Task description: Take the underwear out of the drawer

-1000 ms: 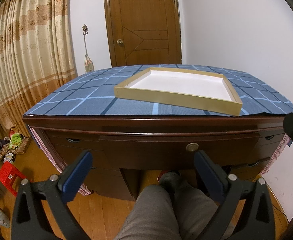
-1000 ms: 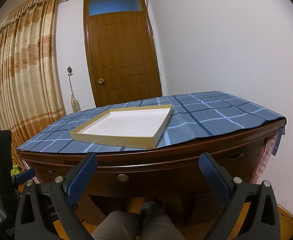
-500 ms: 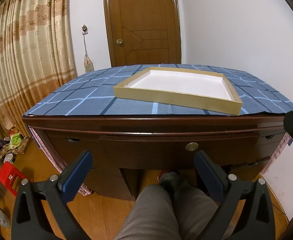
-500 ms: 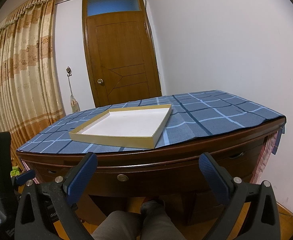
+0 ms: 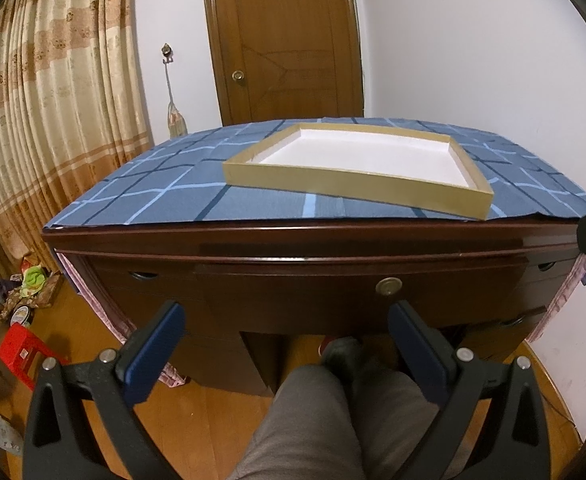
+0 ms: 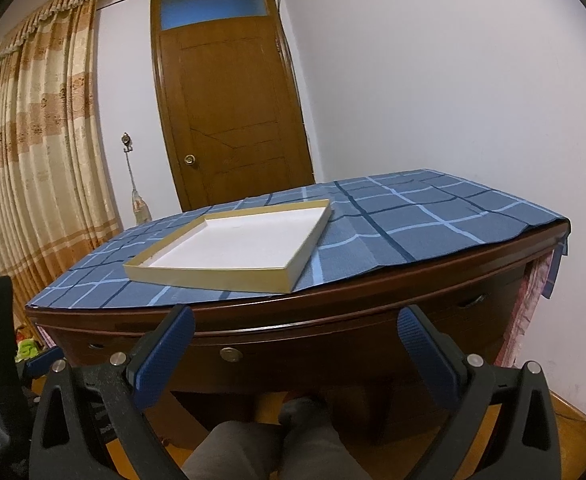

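The dark wooden desk's centre drawer (image 5: 333, 292) is closed, with a round metal lock (image 5: 389, 286) on its front; the same drawer (image 6: 333, 348) and lock (image 6: 231, 354) show in the right wrist view. No underwear is visible. My left gripper (image 5: 285, 328) hangs open in front of the drawer, a little below it, with nothing between its blue pads. My right gripper (image 6: 295, 334) is open too, level with the drawer front and empty.
A shallow tan box lid with a white inside (image 5: 357, 160) lies on the blue checked cloth (image 5: 165, 196) on the desk top. The person's grey-trousered legs (image 5: 333, 420) sit below the desk. A red stool (image 5: 17, 354) and clutter stand at left by the curtain.
The right gripper has drifted slightly right and down, so the desk sits a little further left in its view. The left gripper has barely moved.
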`<move>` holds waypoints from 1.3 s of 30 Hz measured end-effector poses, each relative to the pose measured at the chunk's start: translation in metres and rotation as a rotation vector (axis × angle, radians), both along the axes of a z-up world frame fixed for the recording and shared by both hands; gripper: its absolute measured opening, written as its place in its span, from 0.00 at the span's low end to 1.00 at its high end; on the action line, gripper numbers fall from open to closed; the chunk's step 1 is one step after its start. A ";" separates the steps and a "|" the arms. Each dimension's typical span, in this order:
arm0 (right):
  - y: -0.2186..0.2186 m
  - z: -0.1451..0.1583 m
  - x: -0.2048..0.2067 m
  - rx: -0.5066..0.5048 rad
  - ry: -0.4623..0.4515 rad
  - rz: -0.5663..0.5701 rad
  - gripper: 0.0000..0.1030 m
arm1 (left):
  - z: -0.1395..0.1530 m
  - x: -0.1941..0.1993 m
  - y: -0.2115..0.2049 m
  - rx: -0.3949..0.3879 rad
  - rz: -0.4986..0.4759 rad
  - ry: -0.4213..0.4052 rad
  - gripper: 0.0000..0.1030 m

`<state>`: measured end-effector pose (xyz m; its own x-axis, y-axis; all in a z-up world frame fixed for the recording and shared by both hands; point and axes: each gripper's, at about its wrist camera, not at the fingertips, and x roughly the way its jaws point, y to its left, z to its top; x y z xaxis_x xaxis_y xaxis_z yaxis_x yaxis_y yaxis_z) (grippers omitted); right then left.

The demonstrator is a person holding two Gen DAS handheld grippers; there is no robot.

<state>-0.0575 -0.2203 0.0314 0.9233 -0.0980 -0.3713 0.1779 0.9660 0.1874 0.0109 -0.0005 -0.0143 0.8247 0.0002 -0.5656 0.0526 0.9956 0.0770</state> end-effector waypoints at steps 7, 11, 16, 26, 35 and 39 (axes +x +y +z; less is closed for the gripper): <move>-0.015 -0.009 0.010 0.004 0.021 -0.013 1.00 | -0.005 0.010 -0.005 0.013 0.006 0.015 1.00; -0.025 -0.016 0.015 0.007 0.022 0.003 1.00 | -0.011 0.016 -0.012 0.020 -0.017 0.030 1.00; -0.061 -0.042 0.026 0.045 0.070 0.000 1.00 | -0.021 0.025 -0.020 -0.007 -0.065 0.068 1.00; -0.124 -0.090 0.062 0.081 0.151 -0.006 0.99 | -0.036 0.047 -0.045 -0.009 -0.130 0.082 1.00; -0.141 -0.120 0.107 0.047 0.188 0.151 0.99 | -0.038 0.060 -0.053 -0.002 -0.119 0.058 1.00; -0.147 -0.133 0.122 0.082 0.207 0.210 0.99 | -0.036 0.065 -0.053 -0.010 -0.113 0.039 1.00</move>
